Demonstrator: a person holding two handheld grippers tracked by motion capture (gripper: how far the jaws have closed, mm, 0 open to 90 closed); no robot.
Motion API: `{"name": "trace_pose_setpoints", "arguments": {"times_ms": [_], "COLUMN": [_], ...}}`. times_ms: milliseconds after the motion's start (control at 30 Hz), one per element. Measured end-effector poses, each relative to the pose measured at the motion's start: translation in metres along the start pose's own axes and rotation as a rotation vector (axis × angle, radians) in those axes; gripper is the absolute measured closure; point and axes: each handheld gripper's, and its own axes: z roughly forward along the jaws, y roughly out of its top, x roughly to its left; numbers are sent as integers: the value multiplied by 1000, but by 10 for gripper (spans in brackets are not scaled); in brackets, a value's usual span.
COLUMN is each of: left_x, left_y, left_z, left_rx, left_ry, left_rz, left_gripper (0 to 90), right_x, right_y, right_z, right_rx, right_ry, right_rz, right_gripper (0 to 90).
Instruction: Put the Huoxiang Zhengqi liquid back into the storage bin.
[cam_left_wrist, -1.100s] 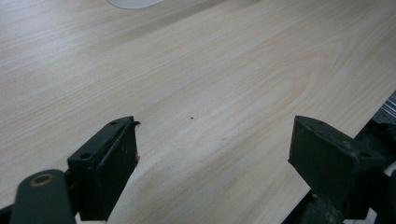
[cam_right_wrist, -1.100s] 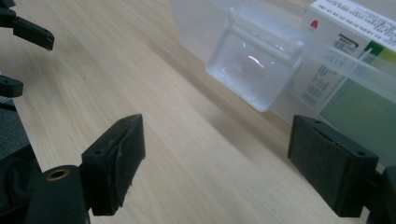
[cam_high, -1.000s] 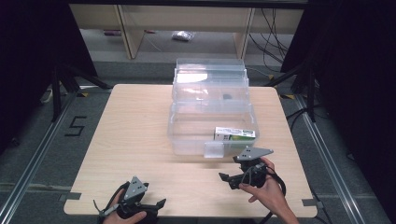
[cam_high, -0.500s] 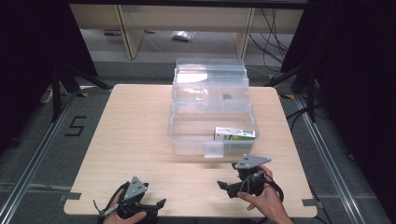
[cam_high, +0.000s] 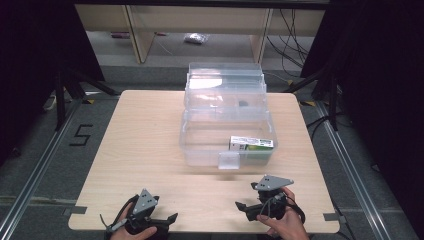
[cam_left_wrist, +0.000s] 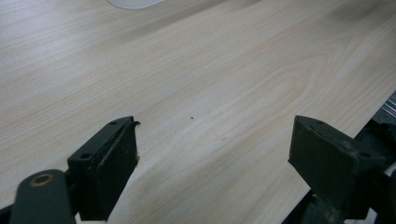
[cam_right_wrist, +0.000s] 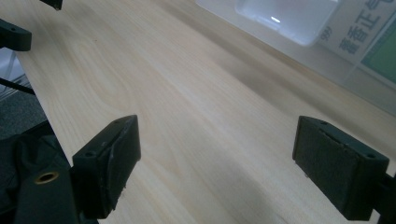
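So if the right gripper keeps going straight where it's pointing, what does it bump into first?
Probably the bare table: the open right gripper tilts down at the wood. If it skimmed over that, the clear plastic box looks next.

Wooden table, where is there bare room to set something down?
The light wooden table is bare across its whole left half, left of the clear plastic storage box. A free strip also runs between the box's front and both tongs, left and right. The right middle is crowded by the box.
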Motion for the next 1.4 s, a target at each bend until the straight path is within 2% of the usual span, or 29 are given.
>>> {"name": "trace_pose_setpoints", "arguments": {"times_ms": [133,300,367,467,500,533,600,633,967,1000,1067,1100,1167,1233,1300,1333,1400], "left_x": [0,0,0,0,0,0,0,0,0,0,1,1,0,-1,0,0,0], "left_y": [0,0,0,0,0,0,0,0,0,0,0,0,0,0,0,0,0], "left_z": [0,-1,0,0,0,0,0,0,1,0,1,1,1,1,2,2,2], "left_rx": [-5,6,5,5,7,8,4,6,4,9,8,10,9,11,11,11,8], "left_ry": [-8,0,-2,-3,2,5,-4,-3,5,-2,6,9,9,-2,7,7,6], "left_rz": [-9,8,9,7,9,10,8,9,5,10,8,9,8,5,8,11,7], "left_gripper": [148,148,148,148,148,148,148,148,148,148,148,148,148,148,148,148,148], "right_x": [-1,-2,-3,-3,-1,-3,-4,-4,-4,-2,-2,-2,-1,-2,-3,-1,-2], "right_y": [-6,-17,-20,-25,-27,-28,-30,-31,-36,-38,-40,-41,-42,-43,-44,-44,-44], "right_z": [-1,-5,-6,-9,-10,-10,-12,-13,-15,-17,-18,-18,-21,-22,-22,-22,-22], "right_rx": [5,21,20,29,35,31,25,25,26,26,26,29,29,31,34,38,38], "right_ry": [-6,-41,-42,-53,-47,-55,-49,-59,-46,-64,-62,-48,-62,-79,-88,-87,-87], "right_rz": [6,40,33,64,93,66,65,79,89,101,95,89,111,117,121,149,137], "right_gripper": [162,161,161,162,161,161,162,161,162,161,161,162,161,161,161,161,162]}}
